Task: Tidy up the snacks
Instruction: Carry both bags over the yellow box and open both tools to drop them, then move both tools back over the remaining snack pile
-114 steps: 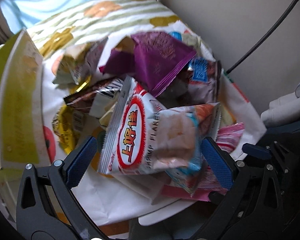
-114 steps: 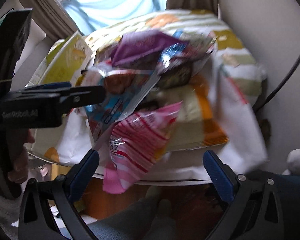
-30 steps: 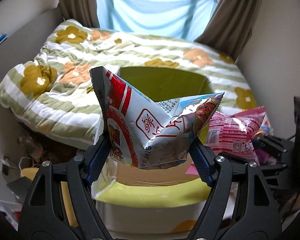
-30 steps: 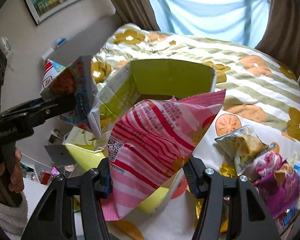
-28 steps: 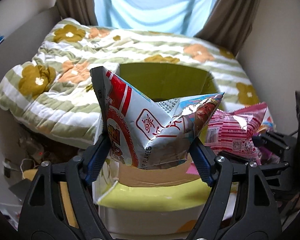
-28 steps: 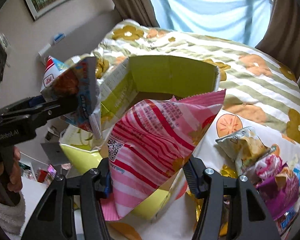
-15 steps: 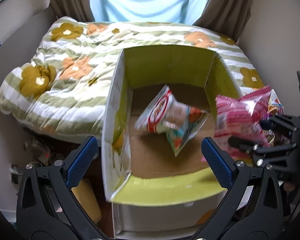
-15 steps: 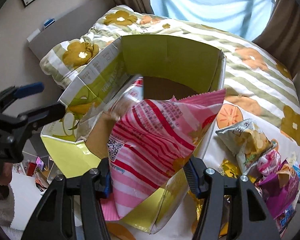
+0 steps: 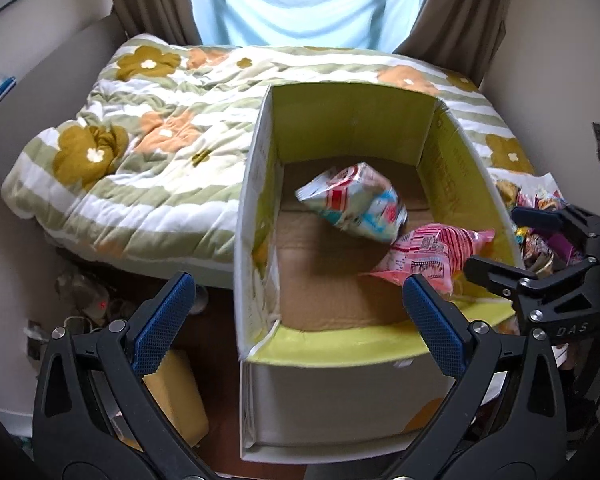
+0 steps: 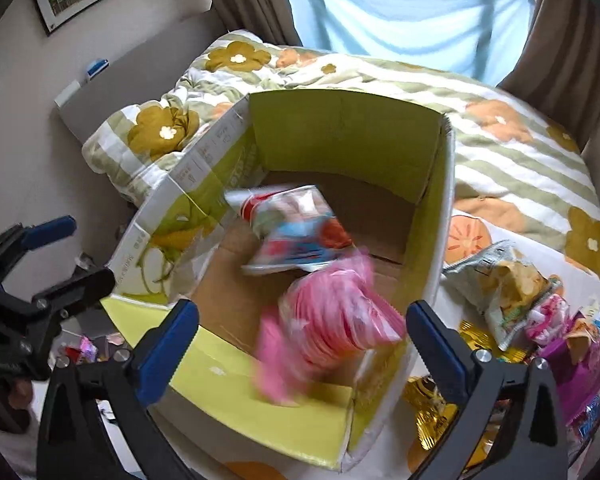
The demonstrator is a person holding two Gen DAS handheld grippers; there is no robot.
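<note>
Right gripper [image 10: 302,330] jaws spread wide, nothing between the blue pads [image 10: 436,342]. Below: open yellow-green box [image 10: 340,128] holding a blurred pink striped packet [image 10: 332,324] and a white-red-blue packet [image 10: 296,232]. Loose snack pile [image 10: 540,312] right of box; left gripper [image 10: 40,256] at far left.

Box [image 9: 352,116]: yellow-green walls, brown floor.
Shrimp-flakes bag [image 9: 356,200]: white, red, blue.
Striped bag [image 9: 432,258]: pink-red.
Quilt [image 9: 140,152]: green-white stripes, ochre flowers.
</note>
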